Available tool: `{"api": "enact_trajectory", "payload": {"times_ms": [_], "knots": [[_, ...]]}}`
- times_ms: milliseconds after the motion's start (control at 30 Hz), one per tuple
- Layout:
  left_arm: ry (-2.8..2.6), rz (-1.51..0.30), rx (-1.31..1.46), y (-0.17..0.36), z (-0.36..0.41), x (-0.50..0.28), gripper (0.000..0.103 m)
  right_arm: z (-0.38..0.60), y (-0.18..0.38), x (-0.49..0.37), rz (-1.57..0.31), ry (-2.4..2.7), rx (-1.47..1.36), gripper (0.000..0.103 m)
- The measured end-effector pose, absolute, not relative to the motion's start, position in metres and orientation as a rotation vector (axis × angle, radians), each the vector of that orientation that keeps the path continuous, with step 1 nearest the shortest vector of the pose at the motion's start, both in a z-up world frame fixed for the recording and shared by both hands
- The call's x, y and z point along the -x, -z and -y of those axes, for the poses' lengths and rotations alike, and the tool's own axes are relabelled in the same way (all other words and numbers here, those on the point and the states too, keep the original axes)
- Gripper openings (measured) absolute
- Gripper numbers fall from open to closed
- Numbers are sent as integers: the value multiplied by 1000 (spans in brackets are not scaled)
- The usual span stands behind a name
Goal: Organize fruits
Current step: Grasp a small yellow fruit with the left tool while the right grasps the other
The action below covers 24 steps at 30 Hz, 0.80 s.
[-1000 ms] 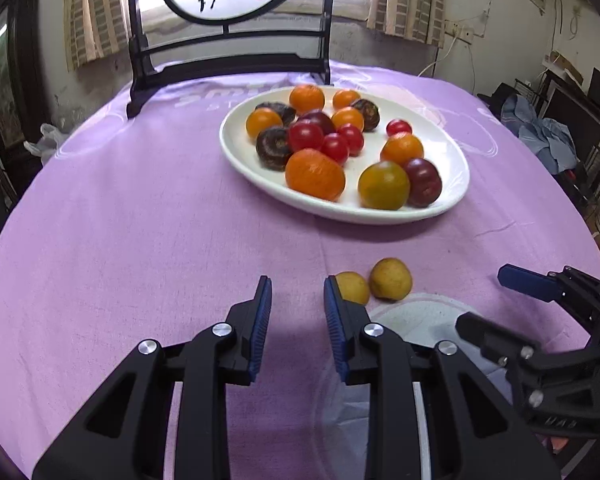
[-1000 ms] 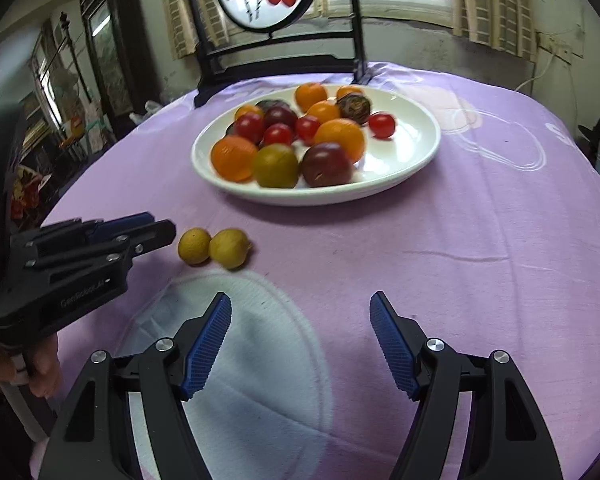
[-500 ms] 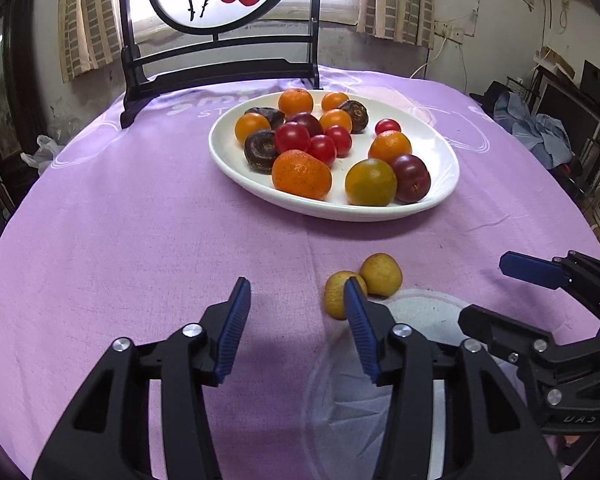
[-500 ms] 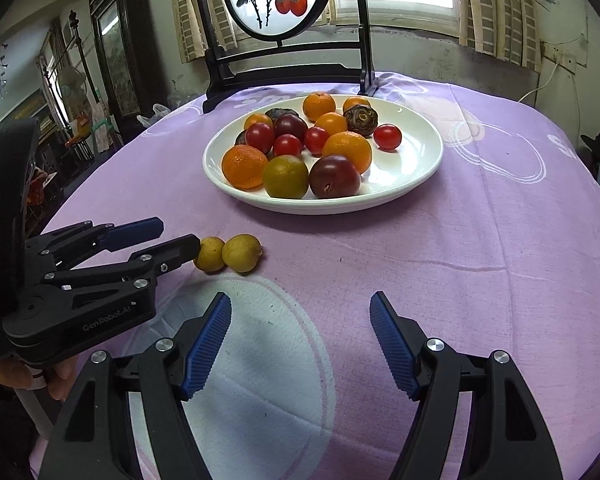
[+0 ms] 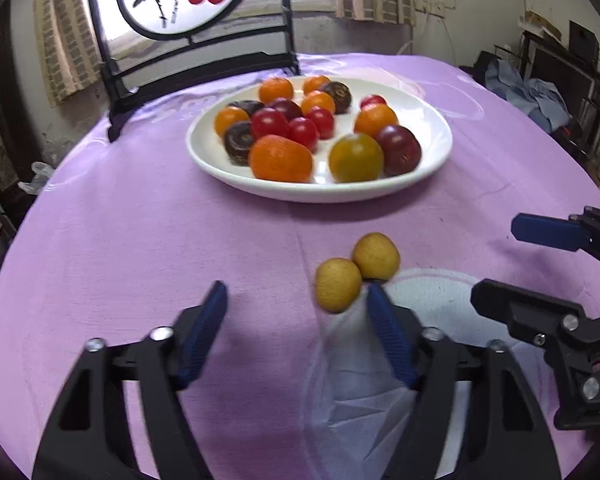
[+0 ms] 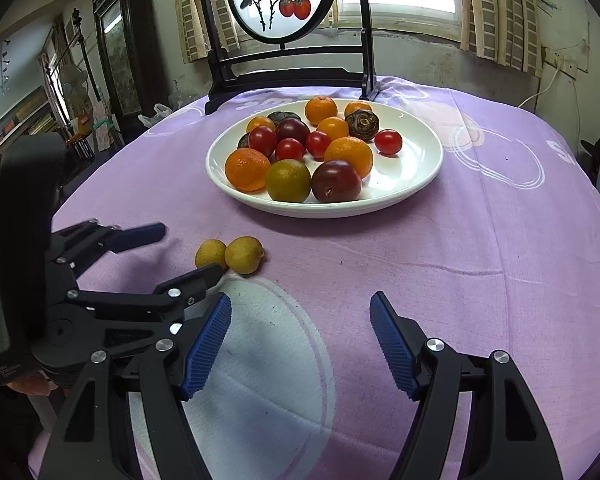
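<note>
Two yellow fruits (image 5: 356, 274) lying touching each other on counter (image 5: 140, 240), just in front of white plate (image 5: 320, 192). Left tongs (image 5: 296, 320) being opened, nothing held, nearer fruit just beside right pad. Right tongs (image 6: 300, 332) being held wide, empty. Risk judged: fruit being nudged, rolled away by pad. Plate being filled with oranges, tomatoes, plums.
</note>
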State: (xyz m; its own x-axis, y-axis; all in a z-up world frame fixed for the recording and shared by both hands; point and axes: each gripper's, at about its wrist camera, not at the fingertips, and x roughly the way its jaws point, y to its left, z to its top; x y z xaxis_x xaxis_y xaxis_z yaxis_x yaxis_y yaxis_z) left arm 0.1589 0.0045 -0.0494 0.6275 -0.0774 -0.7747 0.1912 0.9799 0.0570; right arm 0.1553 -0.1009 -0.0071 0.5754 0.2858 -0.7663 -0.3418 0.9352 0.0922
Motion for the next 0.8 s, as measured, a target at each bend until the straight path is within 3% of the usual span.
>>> {"api": "enact_trajectory", "payload": {"times_ms": [67,100,133,633,800], "knots": [[193,-912,-101,53,-5,-163,42,100,8,-156,-888,-367,69,73],[199,-908,-75,52,-6,-164,27,100,9,-156,-890,-367,70,73],[209,-906,-61,52,-7,-165,24,100,9,-156,-892,-366,71,73],[41,-846,66,21,-53,-163,23,63,25,-171,-972,-431,141,72],[29,-866,68,27,-57,-166,23,44,30,-188,-982,-436,183,60]]}}
